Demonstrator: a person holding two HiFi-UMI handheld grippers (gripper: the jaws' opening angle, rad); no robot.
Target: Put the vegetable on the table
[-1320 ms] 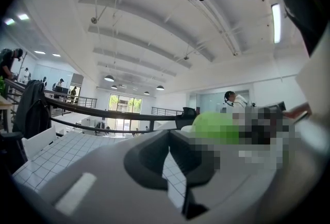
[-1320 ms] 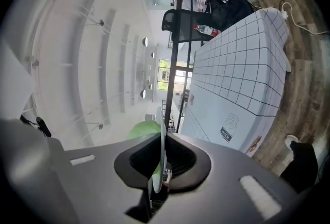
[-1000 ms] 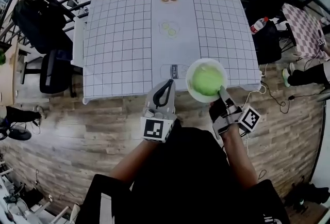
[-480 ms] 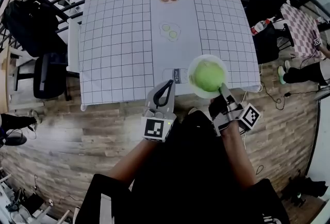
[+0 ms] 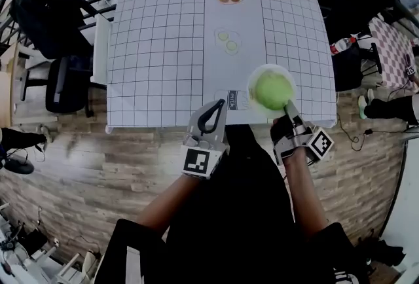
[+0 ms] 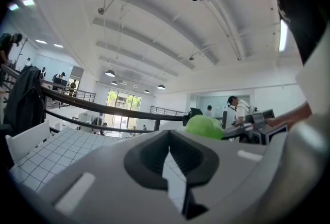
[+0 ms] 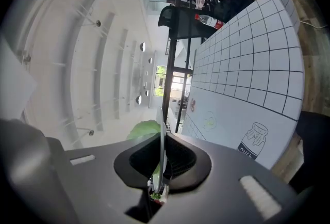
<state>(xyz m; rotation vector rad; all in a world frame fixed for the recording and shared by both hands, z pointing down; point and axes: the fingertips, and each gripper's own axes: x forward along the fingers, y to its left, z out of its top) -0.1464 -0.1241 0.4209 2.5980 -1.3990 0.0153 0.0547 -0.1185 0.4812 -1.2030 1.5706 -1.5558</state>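
Head view shows the right gripper (image 5: 288, 108) clenched on the near rim of a white plate (image 5: 256, 77), with the green vegetable (image 5: 273, 89) lying in the middle of it. The plate sits over the near right part of the table (image 5: 157, 47), just beside a printed jar (image 5: 230, 99) on the cloth. The rim grip appears chosen to keep the plate level, so the loose vegetable rides on it and is not squeezed directly. The left gripper (image 5: 211, 120) is held at the near edge, jaws together on nothing, apparently kept clear of the carrying hand. Whether the plate already rests on the cloth cannot be settled from above. The right gripper view adds what the head view lacks: the plate (image 7: 162, 130) runs edge-on between the jaws, pinched thinly, with the vegetable (image 7: 142, 129) beyond and the cloth off to one side, which suggests the plate is not yet down. The left gripper view confirms its tips meet with only cloth visible through the gap behind them, and shows the vegetable (image 6: 203, 126) off to its right.
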